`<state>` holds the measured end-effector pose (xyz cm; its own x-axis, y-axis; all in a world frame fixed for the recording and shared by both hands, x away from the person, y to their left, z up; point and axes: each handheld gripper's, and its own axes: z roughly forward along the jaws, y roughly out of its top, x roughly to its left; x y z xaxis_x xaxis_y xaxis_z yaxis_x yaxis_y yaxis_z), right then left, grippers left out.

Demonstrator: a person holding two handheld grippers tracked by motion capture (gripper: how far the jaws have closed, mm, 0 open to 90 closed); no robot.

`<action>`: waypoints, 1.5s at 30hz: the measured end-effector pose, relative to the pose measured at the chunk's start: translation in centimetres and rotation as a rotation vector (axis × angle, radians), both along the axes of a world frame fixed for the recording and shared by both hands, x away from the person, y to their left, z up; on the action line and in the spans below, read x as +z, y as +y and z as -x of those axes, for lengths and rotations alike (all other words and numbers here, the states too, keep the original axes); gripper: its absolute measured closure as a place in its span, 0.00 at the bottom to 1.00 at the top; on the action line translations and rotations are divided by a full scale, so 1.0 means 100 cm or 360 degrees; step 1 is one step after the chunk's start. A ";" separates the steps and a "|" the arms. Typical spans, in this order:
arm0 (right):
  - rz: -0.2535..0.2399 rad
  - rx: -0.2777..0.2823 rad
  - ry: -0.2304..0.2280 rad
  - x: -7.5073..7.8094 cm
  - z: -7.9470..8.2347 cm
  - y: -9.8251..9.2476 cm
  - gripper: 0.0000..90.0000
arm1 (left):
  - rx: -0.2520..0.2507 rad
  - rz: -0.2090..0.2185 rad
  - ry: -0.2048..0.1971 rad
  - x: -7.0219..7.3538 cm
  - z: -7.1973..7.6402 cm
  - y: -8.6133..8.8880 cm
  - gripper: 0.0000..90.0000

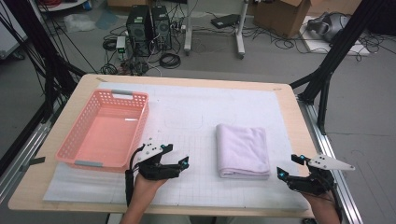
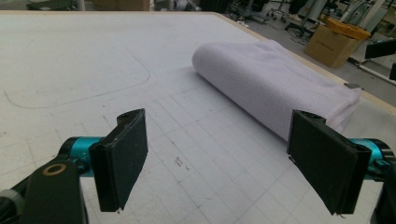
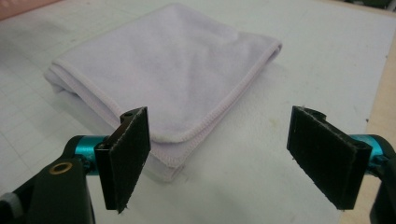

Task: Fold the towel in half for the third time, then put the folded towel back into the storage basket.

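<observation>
A folded pale lilac towel lies flat on the white gridded mat, right of centre. My left gripper hovers over the mat to the towel's left, open, nothing between its pads; in the left gripper view the towel lies ahead and to the right of the open left gripper. My right gripper sits near the front right of the table, just right of the towel's near corner, open and empty. In the right gripper view the towel lies close ahead of the open right gripper, its stitched corner near the left pad.
A pink plastic basket stands empty at the left of the table, close to my left hand. The mat covers most of the wooden tabletop. Beyond the far edge are computer towers, cables, cardboard boxes and black frame legs.
</observation>
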<state>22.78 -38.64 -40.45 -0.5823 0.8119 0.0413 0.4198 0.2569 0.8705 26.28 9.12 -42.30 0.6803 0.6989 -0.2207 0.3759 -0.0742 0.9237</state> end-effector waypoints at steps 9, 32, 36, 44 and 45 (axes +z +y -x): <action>-0.0039 -0.0048 -0.0070 0.002 0.002 -0.004 0.21 | 0.0012 -0.0001 -0.0011 0.001 0.001 0.001 0.23; -0.0060 -0.0101 -0.0034 -0.001 0.001 -0.007 0.21 | 0.0009 0.0021 0.0036 -0.001 -0.002 0.006 0.23; -0.0023 -0.0093 -0.0033 -0.002 0.001 -0.006 0.21 | 0.0001 0.0024 0.0040 0.000 -0.001 0.004 0.23; -0.0052 -0.0089 -0.0034 0.000 0.003 -0.010 0.21 | 0.0048 -0.0039 -0.0005 -0.001 -0.001 -0.004 0.21; -0.0047 -0.0090 -0.0033 0.000 0.003 -0.010 0.21 | 0.0051 -0.0050 0.0032 -0.002 -0.003 -0.006 0.21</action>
